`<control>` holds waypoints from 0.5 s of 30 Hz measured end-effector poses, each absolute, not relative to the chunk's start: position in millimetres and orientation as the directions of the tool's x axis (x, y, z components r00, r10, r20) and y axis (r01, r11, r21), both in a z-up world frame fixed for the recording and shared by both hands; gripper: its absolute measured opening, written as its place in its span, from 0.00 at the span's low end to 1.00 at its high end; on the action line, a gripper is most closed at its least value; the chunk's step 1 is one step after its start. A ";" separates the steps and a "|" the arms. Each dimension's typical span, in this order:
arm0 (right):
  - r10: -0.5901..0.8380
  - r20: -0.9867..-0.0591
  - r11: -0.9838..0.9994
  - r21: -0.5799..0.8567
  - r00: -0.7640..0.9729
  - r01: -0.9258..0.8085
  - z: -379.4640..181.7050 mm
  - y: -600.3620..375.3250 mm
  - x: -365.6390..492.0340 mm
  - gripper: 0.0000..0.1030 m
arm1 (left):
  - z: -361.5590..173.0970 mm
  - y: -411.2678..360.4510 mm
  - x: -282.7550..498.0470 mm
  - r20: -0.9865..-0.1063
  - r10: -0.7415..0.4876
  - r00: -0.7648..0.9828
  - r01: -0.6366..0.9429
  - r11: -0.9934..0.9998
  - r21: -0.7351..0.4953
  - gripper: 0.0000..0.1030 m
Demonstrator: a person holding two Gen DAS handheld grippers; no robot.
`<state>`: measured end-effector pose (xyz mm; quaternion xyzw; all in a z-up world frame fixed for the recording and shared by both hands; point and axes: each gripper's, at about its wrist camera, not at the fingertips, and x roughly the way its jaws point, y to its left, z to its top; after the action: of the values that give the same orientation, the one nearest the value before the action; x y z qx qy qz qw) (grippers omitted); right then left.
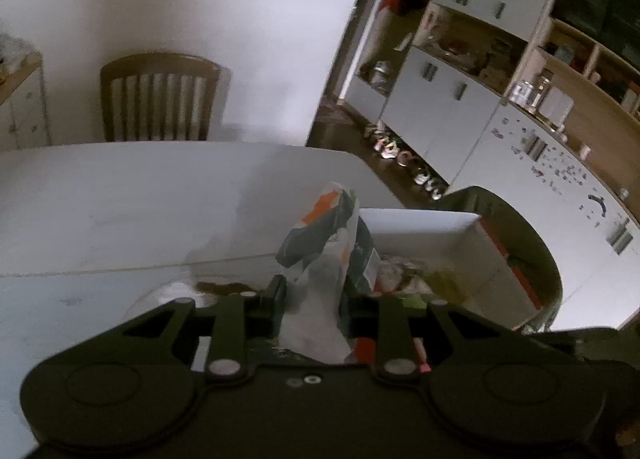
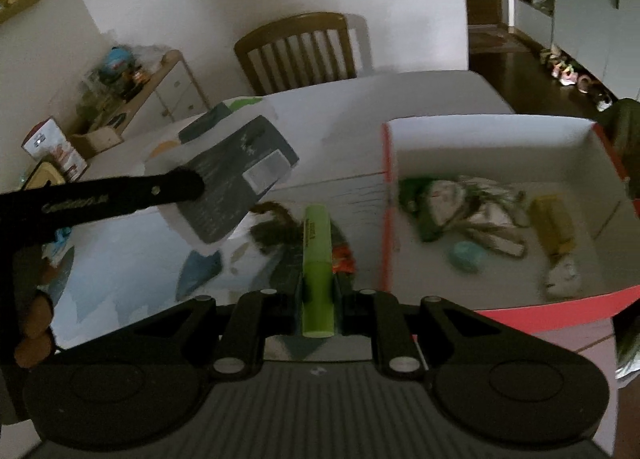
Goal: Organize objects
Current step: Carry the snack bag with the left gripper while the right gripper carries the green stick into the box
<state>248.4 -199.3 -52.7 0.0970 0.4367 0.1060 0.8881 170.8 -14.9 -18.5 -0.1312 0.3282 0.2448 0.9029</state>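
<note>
In the left wrist view, my left gripper (image 1: pixel 314 291) is shut on a crumpled white, dark green and orange packet (image 1: pixel 328 243) and holds it up above the white table (image 1: pixel 140 199). From the right wrist view the same packet (image 2: pixel 236 179) hangs in the air left of the box, pinched by the left gripper's fingers (image 2: pixel 176 187). My right gripper (image 2: pixel 318 291) is shut on a lime-green highlighter (image 2: pixel 317 251) that points forward, just left of the red-sided box (image 2: pixel 480 119). The white-lined box holds several small items, among them a yellow one (image 2: pixel 554 227) and a teal one (image 2: pixel 466 257).
A dark feathery thing (image 2: pixel 276 231) and an orange scrap (image 2: pixel 344 259) lie on the table below the highlighter. A wooden chair (image 2: pixel 296 51) stands at the table's far side. A cluttered sideboard (image 2: pixel 132 75) is at left, white cabinets (image 1: pixel 440 99) at right. A hand (image 2: pixel 36 323) shows at the left edge.
</note>
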 end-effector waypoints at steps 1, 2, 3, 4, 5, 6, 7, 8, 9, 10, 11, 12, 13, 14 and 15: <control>0.265 -0.756 0.961 0.259 0.599 -0.098 -52.6 -205.7 247.9 0.15 | -19.8 -18.3 174.1 -0.656 0.358 0.664 -0.527 0.847 -0.071 0.25; 0.258 -0.756 0.962 0.257 0.601 -0.089 -52.7 -213.0 248.0 0.15 | -21.6 -20.9 177.4 -0.656 0.357 0.665 -0.526 0.848 -0.072 0.25; 0.253 -0.758 0.963 0.256 0.602 -0.081 -53.3 -219.0 248.8 0.15 | -22.7 -23.4 182.6 -0.660 0.348 0.665 -0.522 0.849 -0.078 0.25; 0.246 -0.758 0.964 0.254 0.604 -0.074 -53.4 -226.0 249.2 0.15 | -24.2 -26.2 186.0 -0.663 0.342 0.665 -0.519 0.851 -0.081 0.25; 0.240 -0.758 0.966 0.250 0.607 -0.069 -53.6 -232.5 249.5 0.15 | -25.9 -29.6 189.3 -0.664 0.339 0.666 -0.516 0.853 -0.081 0.25; 0.232 -0.759 0.967 0.246 0.609 -0.062 -53.6 -239.8 250.0 0.15 | -28.0 -32.3 193.8 -0.666 0.336 0.666 -0.511 0.856 -0.079 0.25; 0.226 -0.761 0.969 0.243 0.609 -0.056 -54.0 -247.5 250.3 0.15 | -30.0 -35.8 197.5 -0.667 0.334 0.666 -0.506 0.859 -0.076 0.25; 0.220 -0.762 0.970 0.239 0.609 -0.050 -54.5 -254.9 251.0 0.15 | -31.9 -39.0 201.8 -0.668 0.333 0.665 -0.503 0.861 -0.073 0.25; 0.214 -0.764 0.971 0.237 0.609 -0.044 -55.6 -263.5 251.5 0.15 | -34.1 -42.8 205.5 -0.669 0.331 0.665 -0.500 0.864 -0.069 0.25; 0.206 -0.766 0.972 0.233 0.610 -0.035 -56.0 -272.0 251.7 0.15 | -36.2 -46.3 210.4 -0.671 0.329 0.664 -0.495 0.867 -0.066 0.25; 0.196 -0.768 0.973 0.229 0.609 -0.023 -57.4 -280.1 253.2 0.15 | -38.1 -49.9 213.5 -0.672 0.327 0.664 -0.491 0.869 -0.062 0.25; 0.186 -0.771 0.974 0.227 0.609 -0.011 -58.6 -288.3 254.8 0.15 | -40.7 -54.0 216.7 -0.674 0.326 0.663 -0.487 0.871 -0.059 0.25; 0.178 -0.772 0.975 0.223 0.611 -0.001 -59.4 -295.4 256.0 0.15 | -42.5 -56.6 221.4 -0.676 0.323 0.663 -0.484 0.873 -0.057 0.25; 0.166 -0.772 0.976 0.218 0.613 0.010 -60.4 -303.7 257.7 0.15 | -44.2 -60.0 224.8 -0.676 0.321 0.663 -0.481 0.875 -0.056 0.25; 0.155 -0.772 0.977 0.212 0.616 0.020 -61.3 -310.9 259.3 0.15 | -46.5 -63.6 231.2 -0.678 0.320 0.661 -0.478 0.877 -0.052 0.25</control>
<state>259.3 -310.9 -61.3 0.0999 0.4366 0.0379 0.8933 231.2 -63.6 -46.5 -0.1134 0.3474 0.2205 0.9043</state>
